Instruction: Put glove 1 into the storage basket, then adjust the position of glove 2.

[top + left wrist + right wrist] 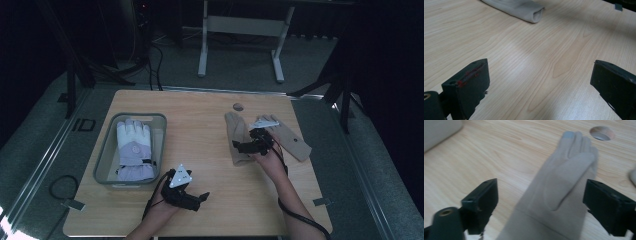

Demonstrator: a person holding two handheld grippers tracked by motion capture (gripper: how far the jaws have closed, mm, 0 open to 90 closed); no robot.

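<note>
My right gripper hovers with jaws spread wide over the cuff end of a flat beige knit glove, pads not touching it. My left gripper stands open and empty over the bare light wooden table.

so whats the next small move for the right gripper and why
Probably lower the right gripper and close it on the beige glove. Its jaws stand open on either side of the glove, which lies flat on the table, not yet pinched. The white and lilac gloves already lie in the grey bin.
</note>
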